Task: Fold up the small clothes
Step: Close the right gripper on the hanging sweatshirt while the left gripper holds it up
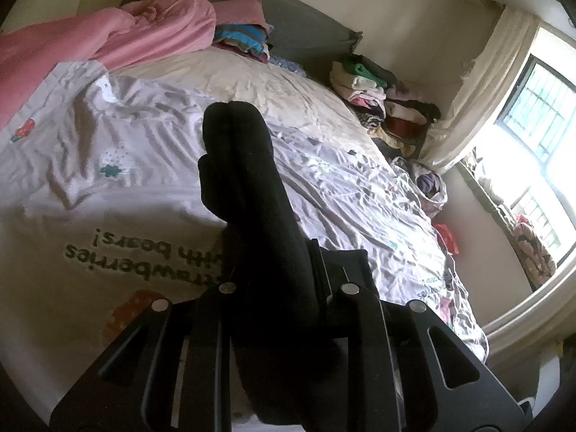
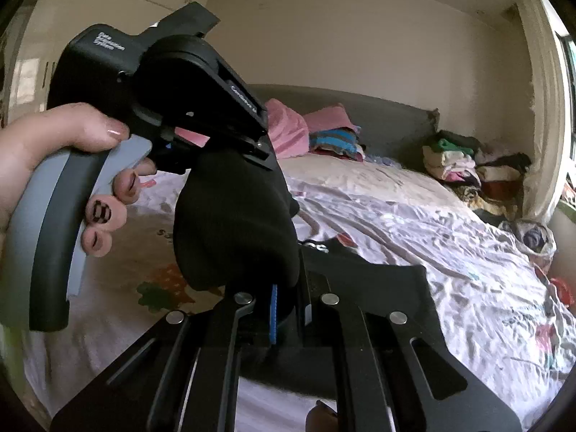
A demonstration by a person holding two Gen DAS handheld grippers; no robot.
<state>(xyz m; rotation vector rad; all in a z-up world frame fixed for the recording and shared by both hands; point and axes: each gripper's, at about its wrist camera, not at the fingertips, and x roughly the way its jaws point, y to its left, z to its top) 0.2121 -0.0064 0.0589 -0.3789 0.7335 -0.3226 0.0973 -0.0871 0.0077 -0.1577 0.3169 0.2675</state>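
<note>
A black sock (image 1: pixel 248 187) rises from my left gripper (image 1: pixel 288 280), which is shut on its lower end; the cloth hides the fingertips. In the right wrist view the same black sock (image 2: pixel 234 223) hangs bunched between the two grippers above the bed. My right gripper (image 2: pixel 284 298) is shut on its lower edge, with a blue pad showing beside the cloth. The left gripper (image 2: pixel 257 149) clamps the sock's top from the upper left, and a person's hand (image 2: pixel 72 144) squeezes its grey trigger. Both grippers sit close together.
The bed has a white printed sheet (image 1: pixel 108 187) with a pink blanket (image 1: pixel 108 36) at the far left. Folded clothes (image 1: pixel 244 39) lie by the grey headboard (image 2: pixel 388 122). A clothes pile (image 2: pixel 468 165) fills the far right corner near the curtain (image 1: pixel 482 82) and window (image 1: pixel 532 115).
</note>
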